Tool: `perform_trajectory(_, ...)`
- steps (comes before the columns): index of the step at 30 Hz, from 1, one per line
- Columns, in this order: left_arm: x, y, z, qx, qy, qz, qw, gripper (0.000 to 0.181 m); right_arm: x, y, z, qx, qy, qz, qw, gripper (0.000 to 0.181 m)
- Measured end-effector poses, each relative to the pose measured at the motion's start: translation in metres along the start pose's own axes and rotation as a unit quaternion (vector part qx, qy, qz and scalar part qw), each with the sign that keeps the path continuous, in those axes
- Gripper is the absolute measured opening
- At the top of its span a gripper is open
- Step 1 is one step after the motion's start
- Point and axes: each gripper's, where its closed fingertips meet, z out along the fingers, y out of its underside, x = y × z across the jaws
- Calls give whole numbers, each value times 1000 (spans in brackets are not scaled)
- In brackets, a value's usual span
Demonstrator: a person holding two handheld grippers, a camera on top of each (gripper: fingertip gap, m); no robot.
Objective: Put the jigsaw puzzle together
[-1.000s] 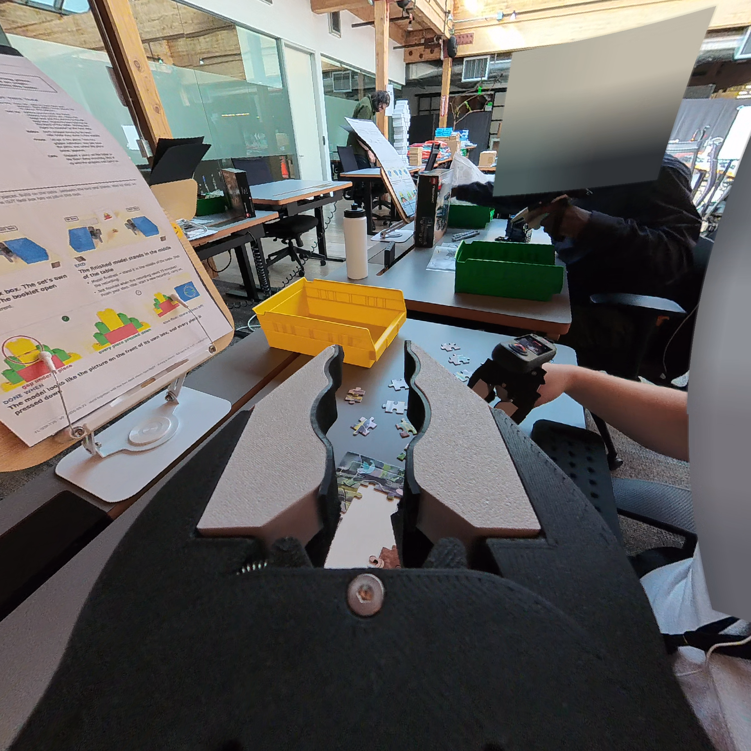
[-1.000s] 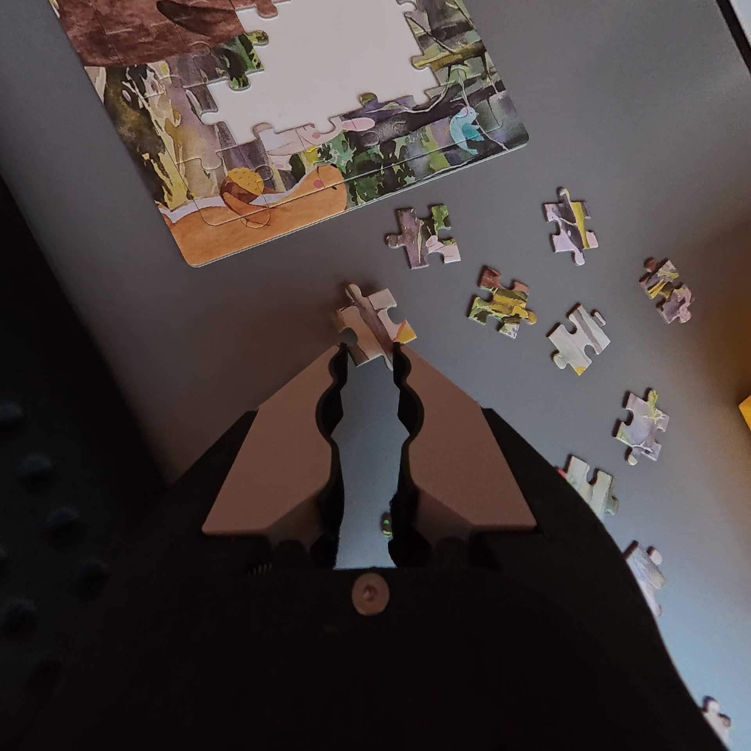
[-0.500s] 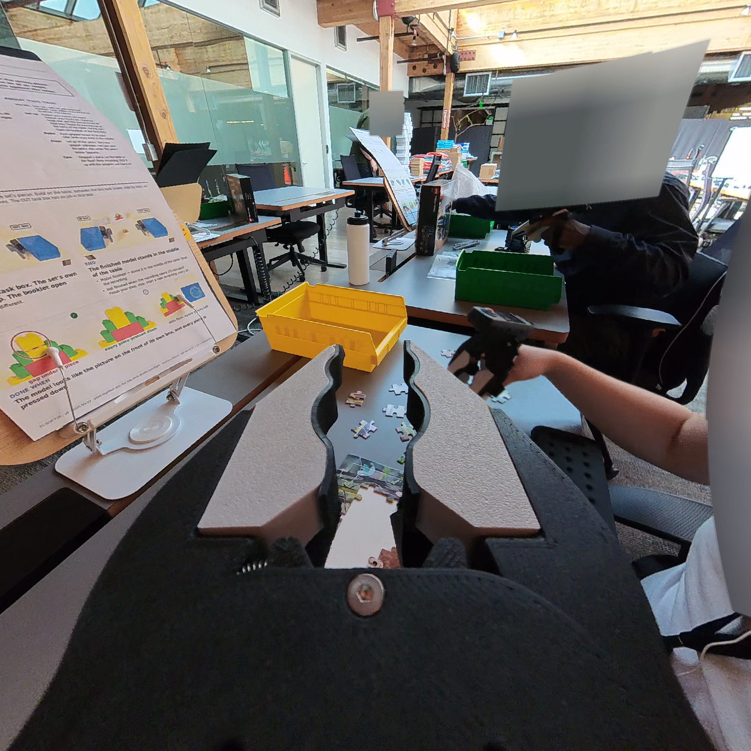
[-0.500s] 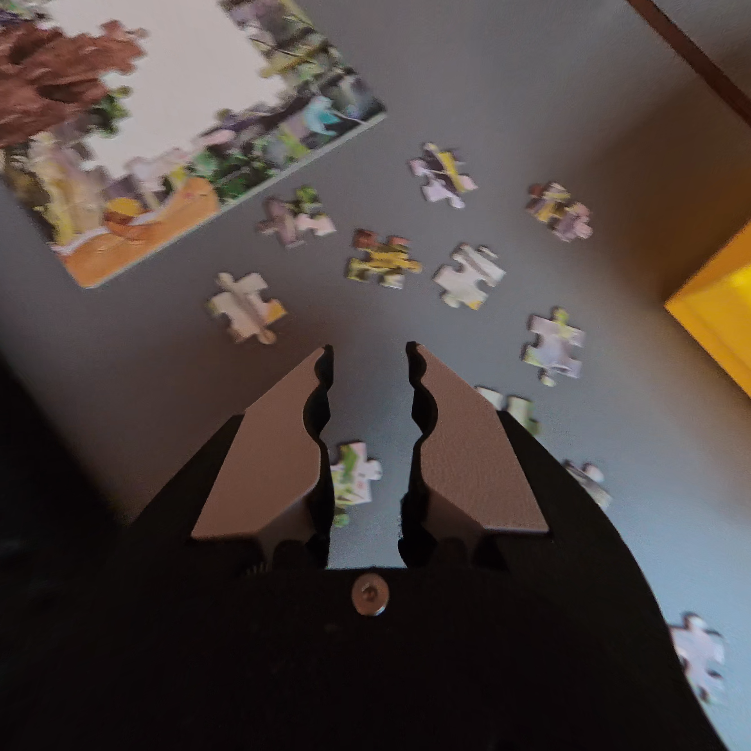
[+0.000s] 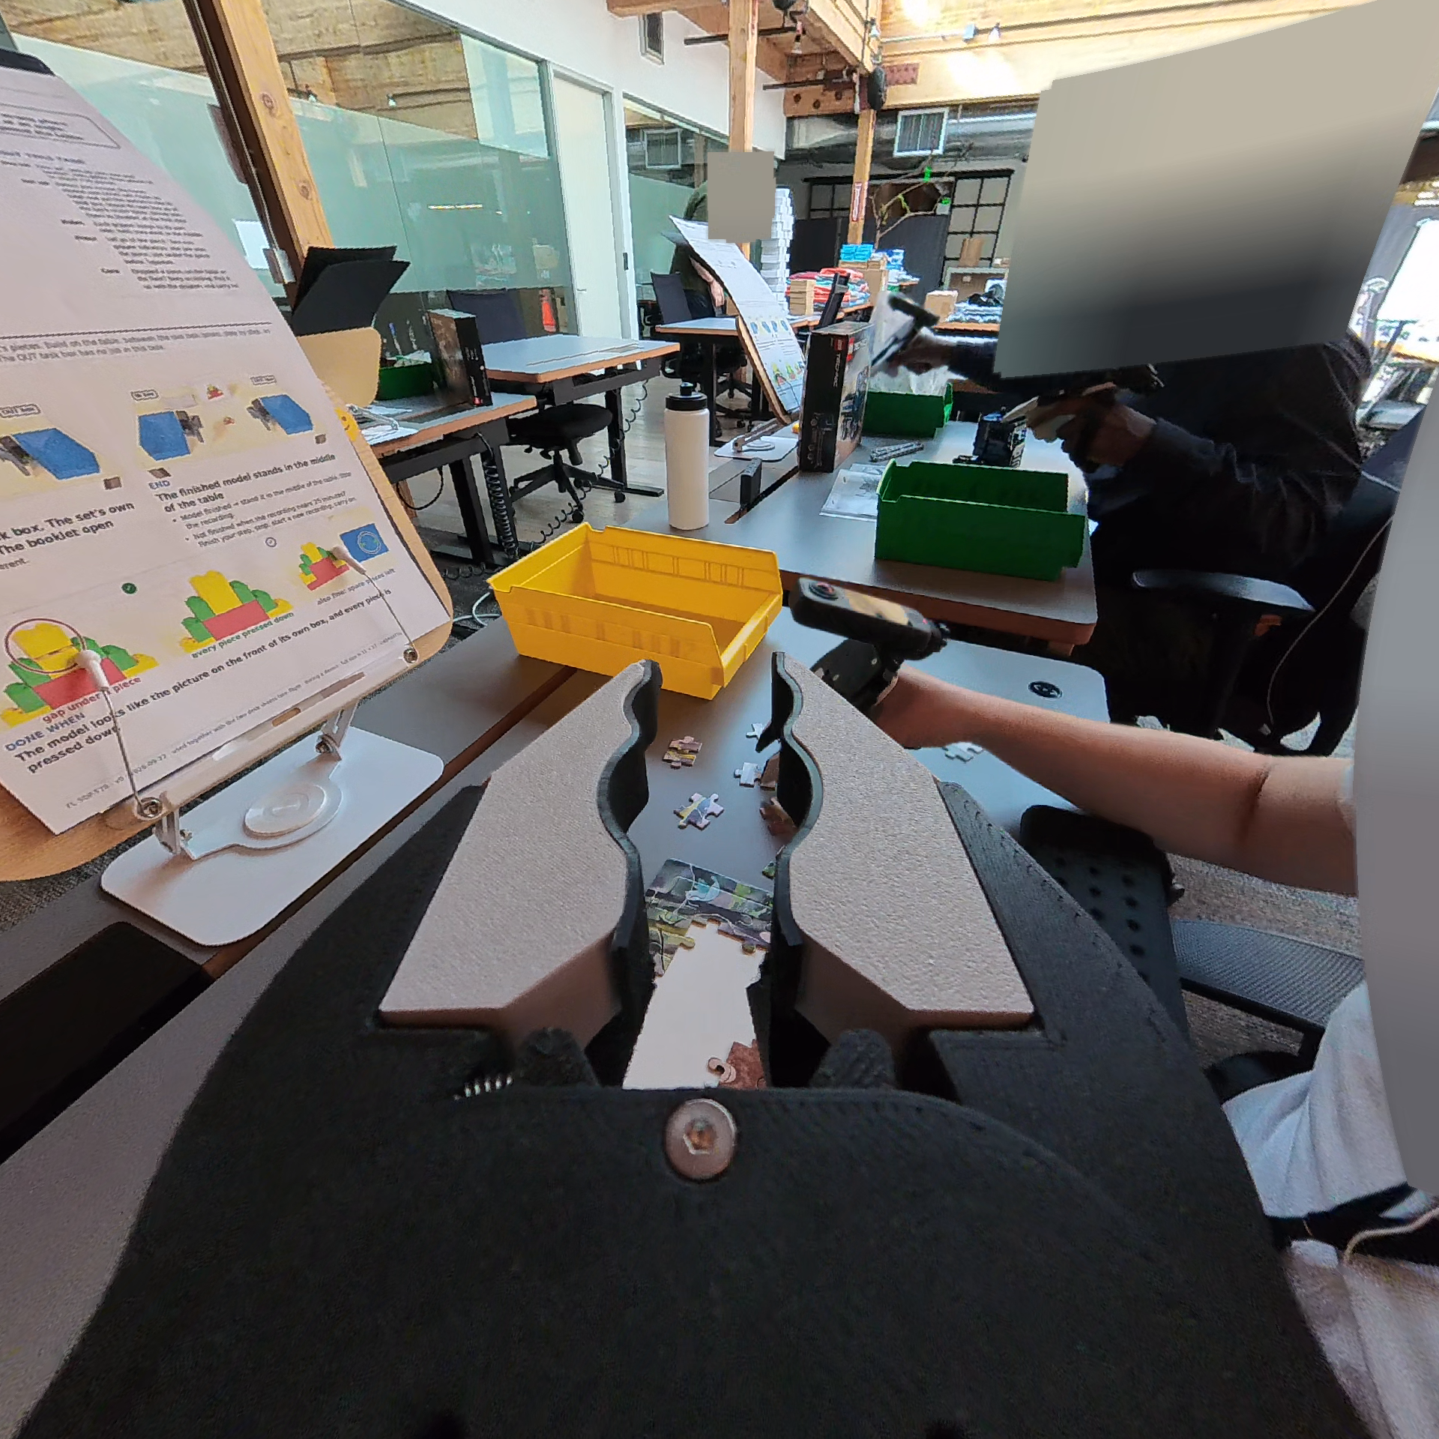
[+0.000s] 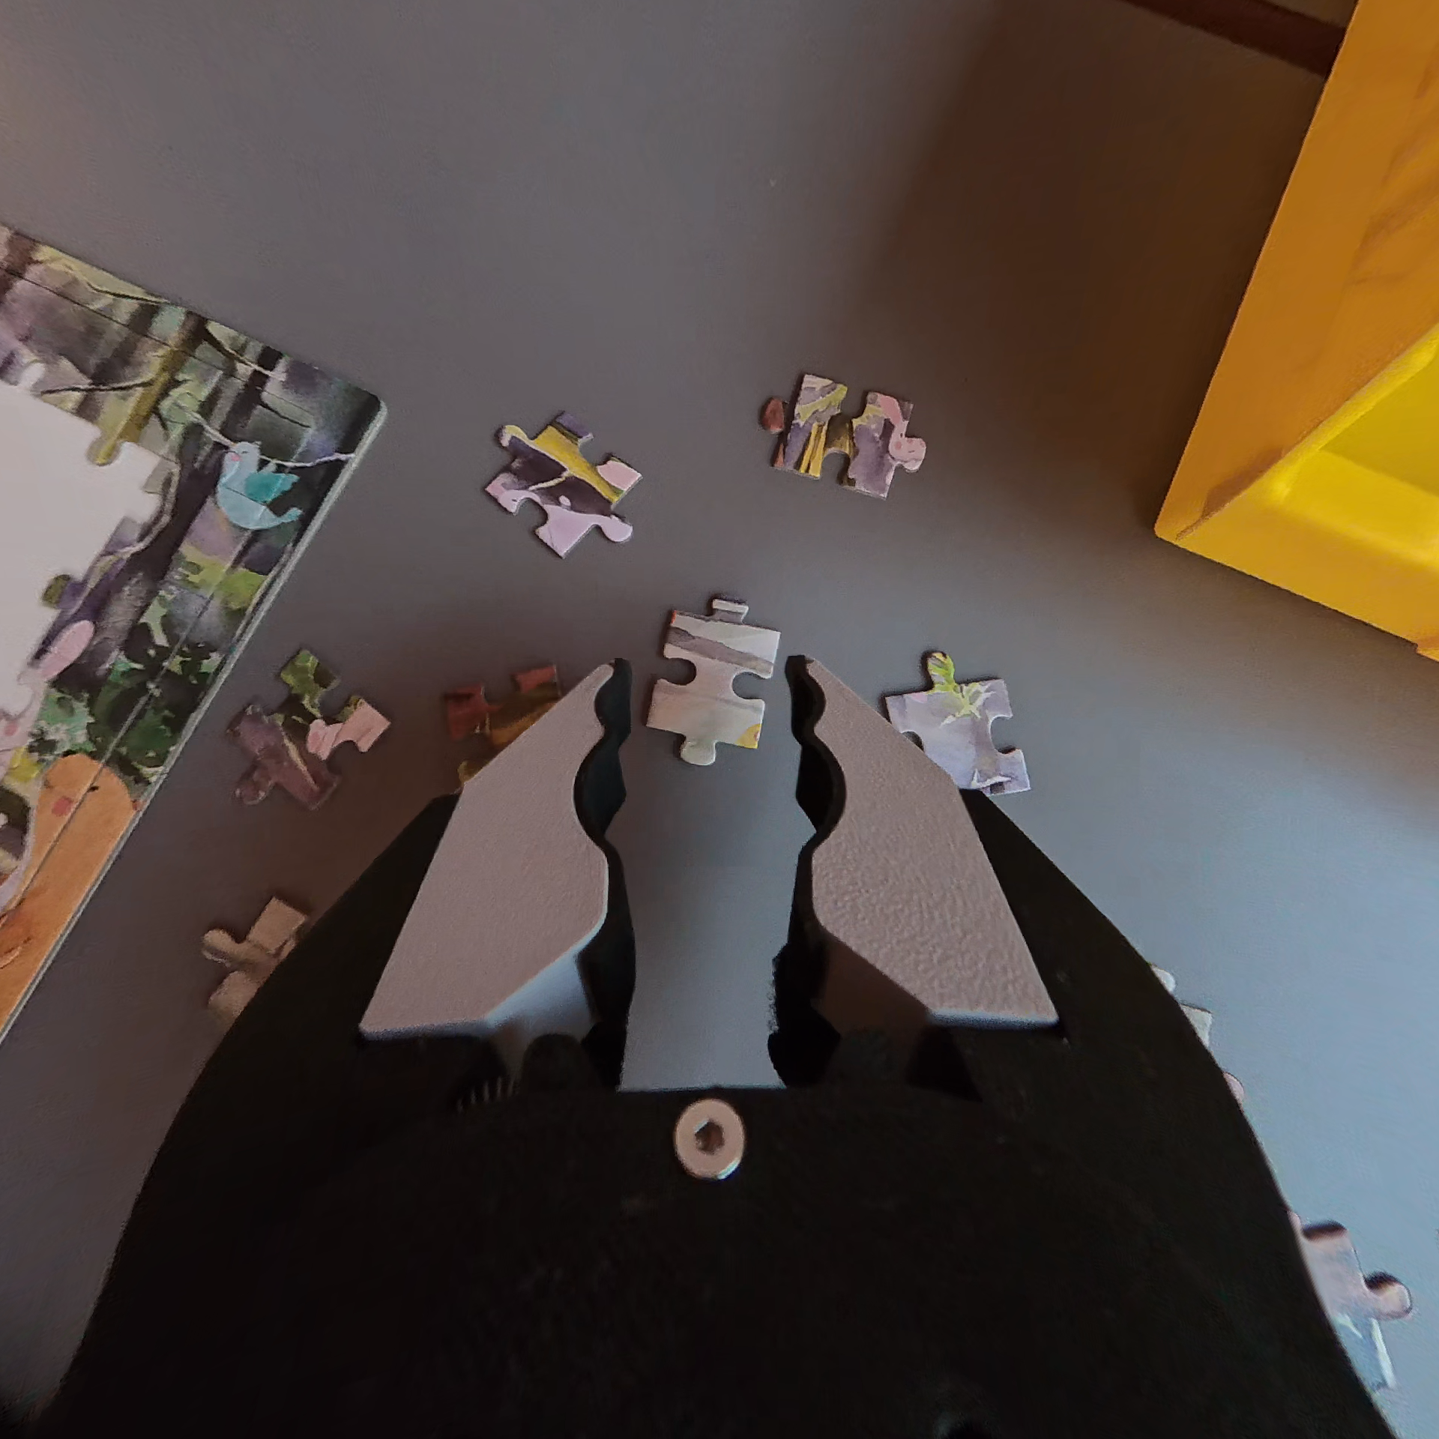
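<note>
The partly built puzzle board [image 6: 195, 506] lies on the grey table at the left of the right wrist view, its middle blank. It also shows between the left fingers [image 5: 705, 895]. Several loose pieces lie beside it. My right gripper [image 6: 707, 671] is open, with a pale piece [image 6: 712, 705] flat on the table between its fingertips. Around it lie a purple-yellow piece [image 6: 564, 483], another purple piece [image 6: 845, 436] and a lilac piece [image 6: 962, 724]. My left gripper [image 5: 712, 689] is open and empty, above the board. The right gripper [image 5: 856, 623] shows beyond it.
A yellow bin [image 6: 1324, 389] stands just right of the loose pieces, also seen in the left wrist view [image 5: 638, 599]. A sheet on a stand [image 5: 195, 545] is at the left. A green bin [image 5: 977, 522], a white bottle [image 5: 687, 459] and a person are at the far table. The grippers' ends are close to 40 cm from one another.
My right gripper let go of a pale piece near the board's edge, opened wider and moved right toward the yellow bin, over another pale piece. My left gripper barely moved.
</note>
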Motion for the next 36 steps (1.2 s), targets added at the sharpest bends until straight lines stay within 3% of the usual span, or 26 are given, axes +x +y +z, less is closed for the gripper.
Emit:
perform_trajectory(4,0,2,1,-5,-1,1,1000,26,0,11,5,-32,24,-24,999,37)
perform_trajectory(6,0,1,0,-3,-1,3,1000,26,-3,15,4,-35,4,-28,999,29)
perform_trajectory(12,4,0,1,-2,7,2,1000,25,2,22,-4,-40,-93,-82,991,28)
perform_trajectory(13,4,1,1,-4,6,4,1000,25,0,23,-8,-40,-116,-99,987,0)
perform_trajectory(19,2,-2,-4,3,1,3,1000,25,17,11,-28,0,-109,-112,988,2)
perform_trajectory(22,1,-4,-7,7,-1,2,1000,25,25,8,-32,5,-97,-97,991,25)
perform_trajectory(24,1,-4,-6,8,1,1,1000,25,26,6,-29,12,-98,-92,991,29)
perform_trajectory(30,2,0,-2,0,4,2,1000,25,23,5,-3,-18,-106,-187,976,39)
perform_trajectory(36,2,0,-3,-1,4,6,1000,25,25,7,12,-56,-123,-182,974,38)
